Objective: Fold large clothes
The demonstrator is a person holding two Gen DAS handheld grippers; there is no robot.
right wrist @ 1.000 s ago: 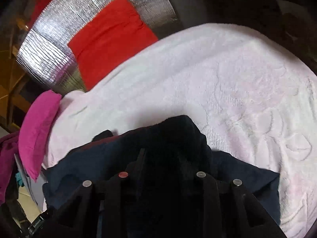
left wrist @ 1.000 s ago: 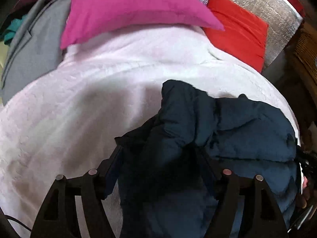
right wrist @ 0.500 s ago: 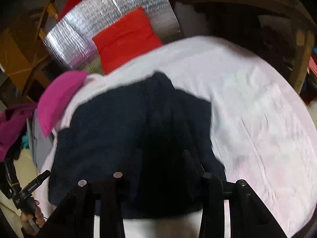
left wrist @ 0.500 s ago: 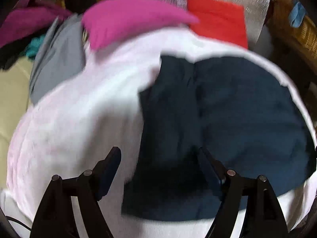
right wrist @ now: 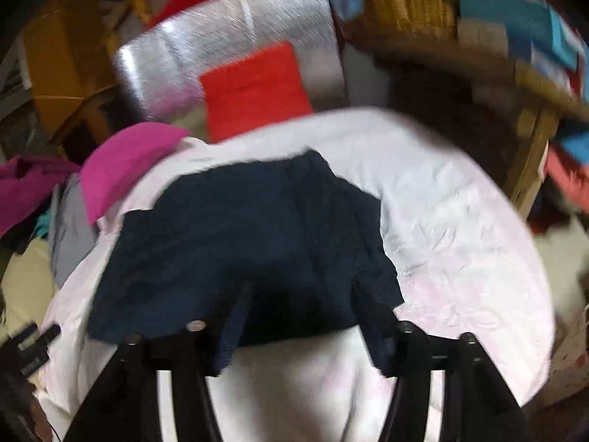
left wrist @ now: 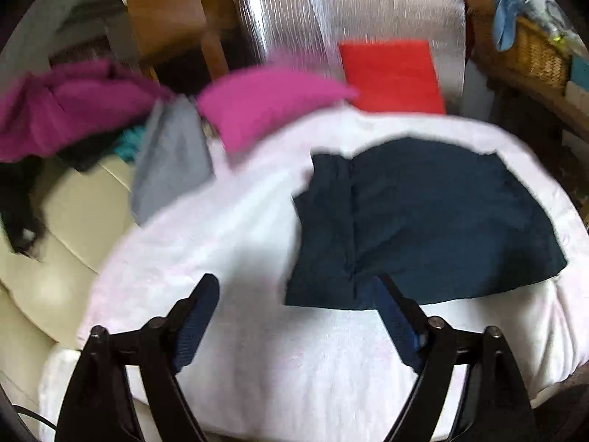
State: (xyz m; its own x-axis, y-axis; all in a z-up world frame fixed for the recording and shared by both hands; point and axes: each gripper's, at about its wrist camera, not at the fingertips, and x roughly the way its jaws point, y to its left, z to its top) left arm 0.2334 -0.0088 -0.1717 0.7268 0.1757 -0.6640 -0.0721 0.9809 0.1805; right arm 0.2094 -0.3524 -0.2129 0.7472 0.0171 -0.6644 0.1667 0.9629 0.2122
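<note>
The navy garment [left wrist: 423,221] lies folded flat on the white blanket [left wrist: 257,368] — this fold looks done. Both grippers — left [left wrist: 294,313], right [right wrist: 305,316] — have just been opening, empty.

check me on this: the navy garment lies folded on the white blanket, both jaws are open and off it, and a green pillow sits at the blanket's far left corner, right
One thing is off: the pillow is magenta, not green, as the left wrist view shows. The rest holds: the navy garment lies folded on the white blanket, and the left gripper and right gripper, jaws just opened, hold nothing.
</note>
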